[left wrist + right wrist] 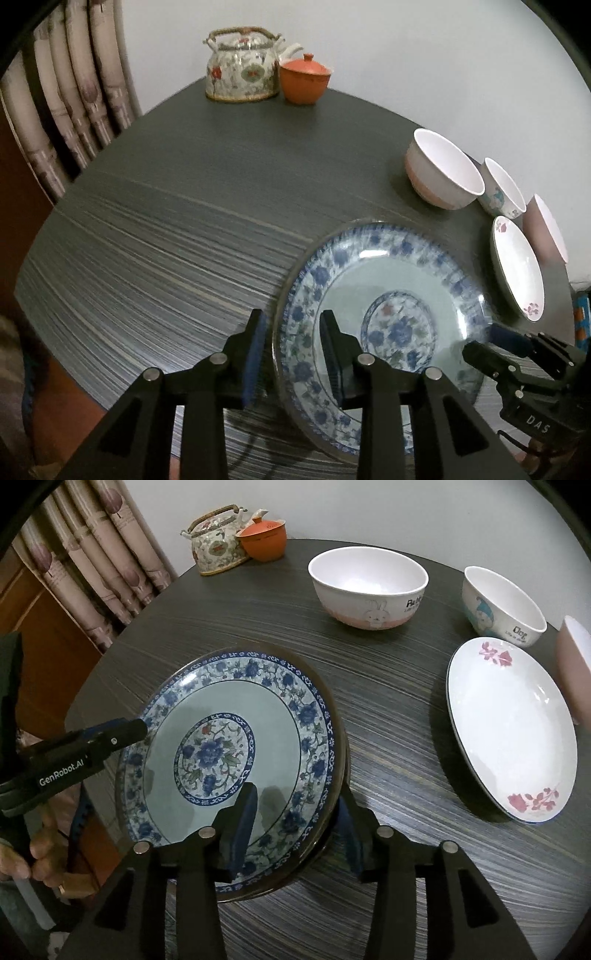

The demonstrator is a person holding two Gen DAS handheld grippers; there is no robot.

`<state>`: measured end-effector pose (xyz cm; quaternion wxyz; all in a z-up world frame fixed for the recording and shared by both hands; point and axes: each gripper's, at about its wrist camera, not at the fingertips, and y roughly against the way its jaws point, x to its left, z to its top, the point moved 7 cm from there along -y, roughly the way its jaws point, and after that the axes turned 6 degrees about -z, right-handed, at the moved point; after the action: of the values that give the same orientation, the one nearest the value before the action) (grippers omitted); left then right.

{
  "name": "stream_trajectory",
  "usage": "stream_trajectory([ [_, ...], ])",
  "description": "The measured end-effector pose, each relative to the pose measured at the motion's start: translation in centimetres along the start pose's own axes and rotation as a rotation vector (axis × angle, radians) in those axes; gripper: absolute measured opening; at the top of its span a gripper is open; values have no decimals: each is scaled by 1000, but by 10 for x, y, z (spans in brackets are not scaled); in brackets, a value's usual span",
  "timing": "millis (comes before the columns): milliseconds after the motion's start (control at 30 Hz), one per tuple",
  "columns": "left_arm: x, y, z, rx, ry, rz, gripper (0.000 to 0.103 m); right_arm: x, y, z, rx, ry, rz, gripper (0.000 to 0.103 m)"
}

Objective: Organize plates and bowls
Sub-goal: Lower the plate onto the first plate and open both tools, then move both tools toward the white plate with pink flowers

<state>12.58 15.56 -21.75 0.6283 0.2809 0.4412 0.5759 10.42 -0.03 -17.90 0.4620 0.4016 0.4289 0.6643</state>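
Left wrist view: left gripper (pixel 293 354) fingers straddle the blue-and-white floral porcelain plate (pixel 373 295) rim (apparently gripping it). Right gripper (pixel 295 830) fingers clasp its opposite rim above the dark streaked tabletop (pixel 388 757).

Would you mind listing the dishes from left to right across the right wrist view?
Teapot → blue plate → rabbit bowl → white plate → pink bowl. Left out, since they overlap others in the order: the orange pot and the small bowl.

Table (pixel 388 738): floral plate (pixel 221 771) front-left; white plate (pixel 509 731) right; two bowls (pixel 369 587) behind; teapot (pixel 218 542), lidded cup (pixel 264 539) rear
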Motion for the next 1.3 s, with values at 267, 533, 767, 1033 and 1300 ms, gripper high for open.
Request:
stream_trajectory([
  [267, 1, 14, 5, -52, -20, 20, 34, -6, 2, -8, -19, -36, -18, 46],
  [533, 4, 18, 9, -96, -32, 80, 34, -29, 31, -18, -100, -102, -75, 47],
  [767, 10, 25, 8, -123, -22, 173, 34, -67, 51, -27, -141, -184, -135, 47],
  [1033, -40, 54, -7, -162, -109, 169, 34, -114, 87, -48, -199, -285, -171, 47],
  [1300, -119, 71, -22, -164, -190, 40, 35, -148, 125, -75, -274, -351, -189, 47],
])
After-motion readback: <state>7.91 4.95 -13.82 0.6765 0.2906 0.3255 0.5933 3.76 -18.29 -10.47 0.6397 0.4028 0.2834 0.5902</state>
